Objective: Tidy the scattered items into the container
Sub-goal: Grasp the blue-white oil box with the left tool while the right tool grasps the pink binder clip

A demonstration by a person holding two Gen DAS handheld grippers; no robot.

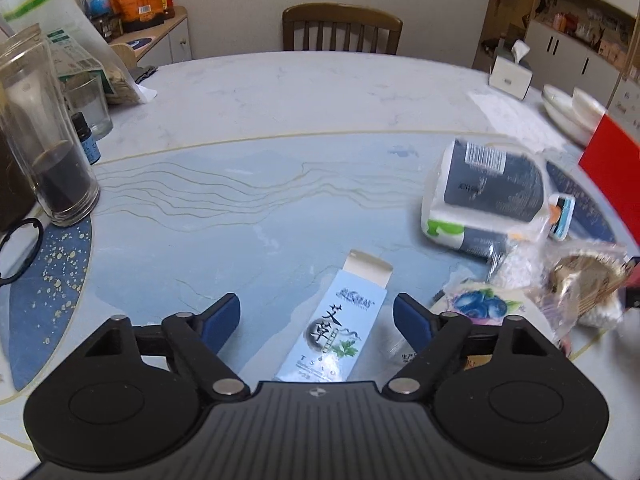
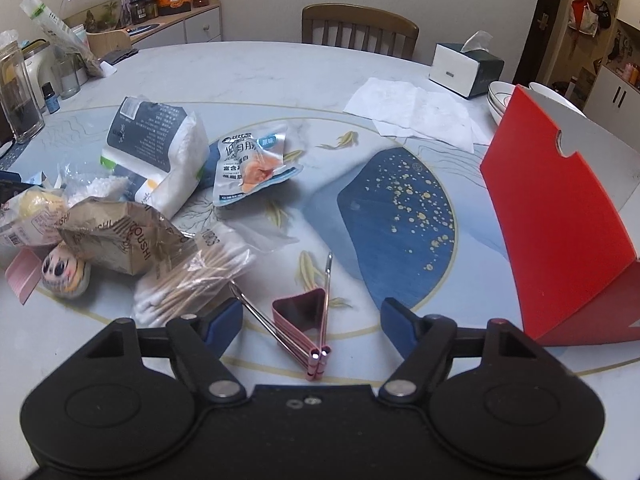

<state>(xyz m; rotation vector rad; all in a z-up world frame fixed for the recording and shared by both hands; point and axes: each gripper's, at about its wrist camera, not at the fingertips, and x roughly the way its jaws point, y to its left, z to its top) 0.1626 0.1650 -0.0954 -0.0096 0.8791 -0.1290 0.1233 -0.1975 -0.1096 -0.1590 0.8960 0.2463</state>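
A: Well, barely started, I'd say. Everything's out on the table (image 2: pixel 280 72) and the red box (image 2: pixel 560 216), up to the right of the right gripper (image 2: pixel 311 316), shows nothing inside from this angle.

B: What's left, then?

A: The lot. Ahead-left of the right gripper there's a heap: a tissue pack (image 2: pixel 152 148), a snack pouch (image 2: pixel 252 164), a brown bag (image 2: pixel 120 236), cotton swabs (image 2: pixel 192 280). All loose.

B: And the grippers themselves?

A: Both angled down at the tabletop. The right one has a pink clip (image 2: pixel 308 320) lying between its blue pads (image 2: pixel 224 320), handles splayed forward. Jaws stand fairly wide, pads clear of the metal, so nothing gripped.

B: The left?

A: Same story. The left gripper (image 1: pixel 316 320) straddles a pale-blue carton (image 1: pixel 336 320), flap end pointing away from it. Jaws wide, a gap on each side, no contact that I can see.

B: So two picks lined up at once?

A: Looks that way. Each needs to close, lift, then carry across to the box.
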